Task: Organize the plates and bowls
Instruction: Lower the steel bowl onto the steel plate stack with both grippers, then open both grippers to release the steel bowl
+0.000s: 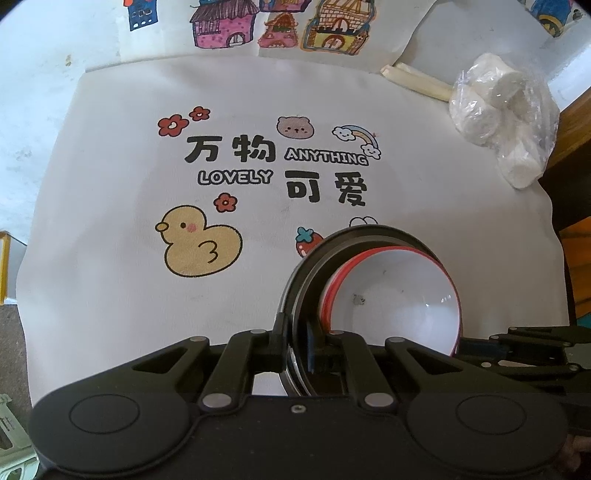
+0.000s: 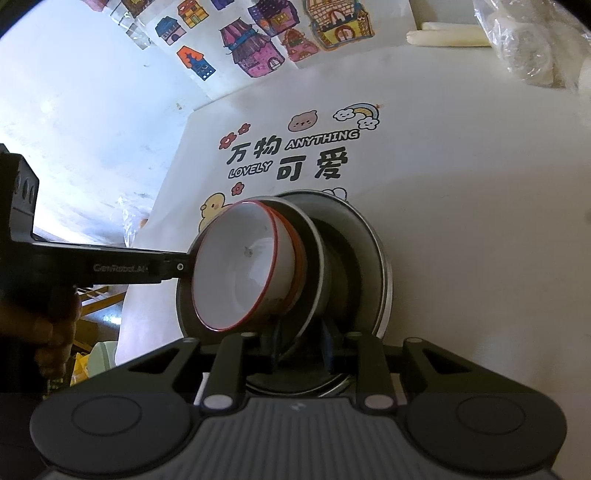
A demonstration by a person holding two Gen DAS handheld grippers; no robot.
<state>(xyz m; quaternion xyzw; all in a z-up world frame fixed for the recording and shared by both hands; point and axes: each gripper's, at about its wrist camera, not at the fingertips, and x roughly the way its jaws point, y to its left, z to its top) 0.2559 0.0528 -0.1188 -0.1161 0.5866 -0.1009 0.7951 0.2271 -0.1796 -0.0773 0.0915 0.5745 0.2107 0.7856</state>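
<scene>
A stack of dishes is held tilted above the table between both grippers. A white bowl with a red rim [image 1: 399, 295] [image 2: 236, 266] nests in a second red-rimmed bowl [image 2: 295, 254], which sits on dark grey plates [image 1: 317, 266] [image 2: 362, 251]. My left gripper [image 1: 295, 343] is shut on the plates' rim; in the right wrist view its fingers [image 2: 173, 267] reach the stack from the left. My right gripper [image 2: 301, 347] is shut on the plates' near rim; it shows at the right in the left wrist view [image 1: 524, 339].
A white cloth [image 1: 129, 295] printed with a duck [image 1: 199, 245], flowers and "ANYTHING LOVELY" covers the table. A clear bag of white rolls [image 1: 498, 118] lies at the back right, cream sticks [image 1: 417, 83] beside it. Coloured house drawings [image 1: 277, 26] lie at the back.
</scene>
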